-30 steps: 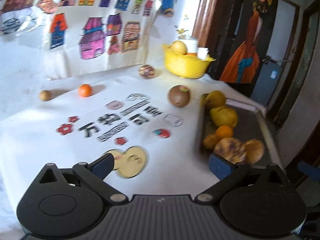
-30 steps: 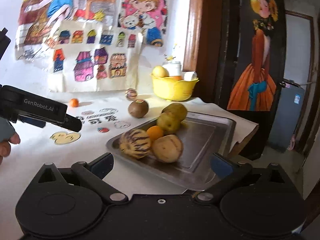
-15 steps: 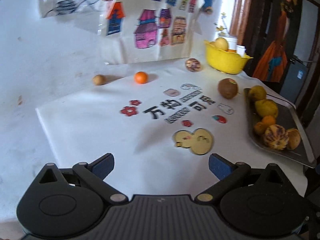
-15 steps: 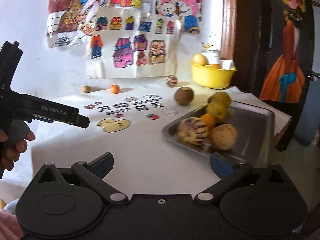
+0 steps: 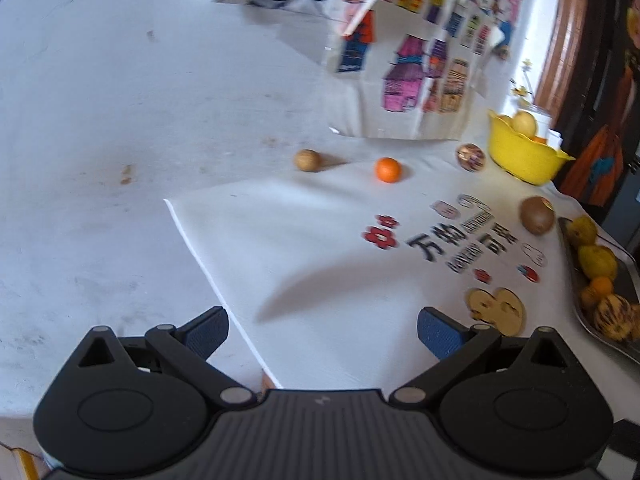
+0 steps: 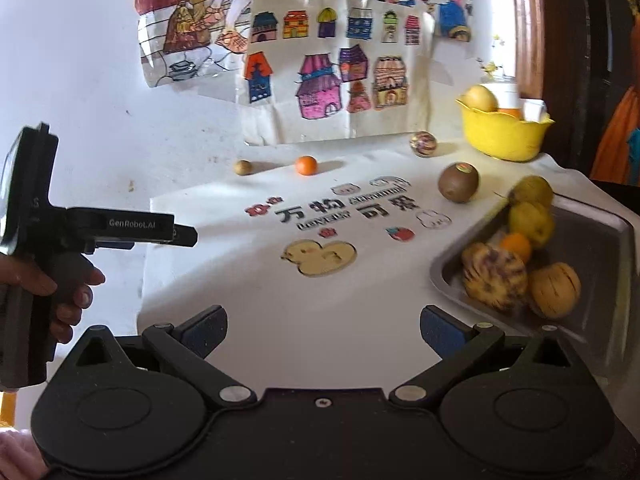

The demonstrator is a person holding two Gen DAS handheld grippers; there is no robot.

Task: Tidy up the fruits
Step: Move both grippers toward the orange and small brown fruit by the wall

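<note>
A metal tray at the right holds several fruits, among them a striped melon and a small orange; it also shows in the left wrist view. Loose on the white cloth lie a brown kiwi, a small orange, a tan round fruit and a patterned ball-like fruit. My left gripper is open and empty above the cloth's left edge; it also shows in the right wrist view. My right gripper is open and empty near the front.
A yellow bowl with fruit stands at the back right by a wooden door frame. Children's drawings hang on the white wall behind. The cloth's left edge overhangs a bare white surface.
Both grippers have swung left and pulled back. The tray has slid toward the right edge of both views. The left view now faces the cloth's left edge and bare wall.
</note>
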